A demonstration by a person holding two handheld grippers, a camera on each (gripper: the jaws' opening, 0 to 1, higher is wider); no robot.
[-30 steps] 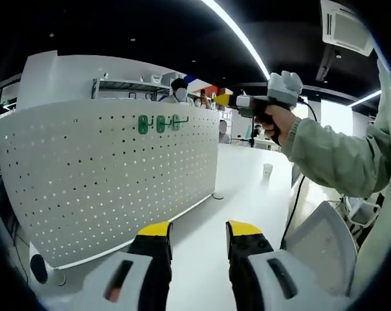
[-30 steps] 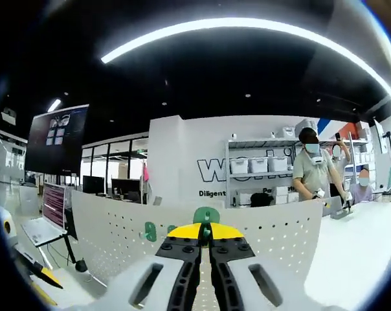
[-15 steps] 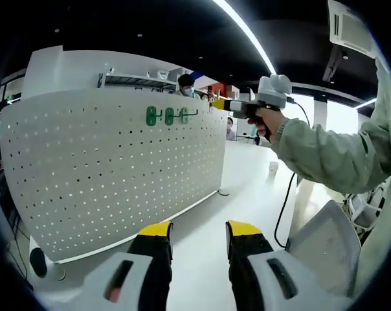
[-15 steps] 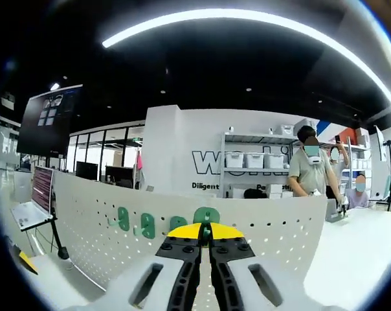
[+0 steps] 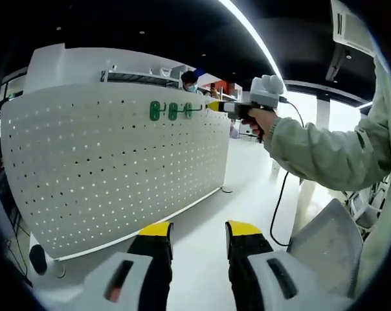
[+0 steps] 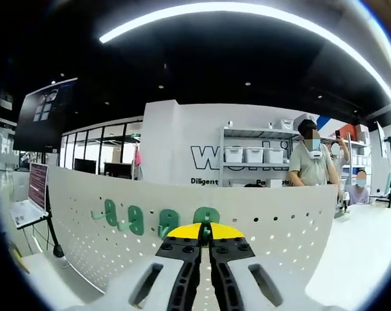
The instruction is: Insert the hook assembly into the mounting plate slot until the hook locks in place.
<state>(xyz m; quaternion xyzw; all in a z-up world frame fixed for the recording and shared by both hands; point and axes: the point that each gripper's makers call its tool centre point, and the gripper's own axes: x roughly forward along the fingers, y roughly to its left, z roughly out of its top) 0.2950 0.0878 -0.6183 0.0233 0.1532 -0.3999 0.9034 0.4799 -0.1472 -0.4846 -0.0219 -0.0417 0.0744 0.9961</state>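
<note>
White pegboard mounting plate (image 5: 118, 168) standing on the table (image 5: 247, 188), green hooks (image 6: 136, 219) along its top row. Right hand-held gripper (image 6: 206, 234) clenched on a green hook assembly (image 6: 206, 214) at the upper edge; best kept square, pressed straight in. Left hand-held gripper (image 5: 197, 236) released, low over the table.

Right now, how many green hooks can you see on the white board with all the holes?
4. Three hang in a row near the top of the pegboard: at and. The fourth green hook is pinched in the right gripper, right at the board; its lower part is hidden.
</note>
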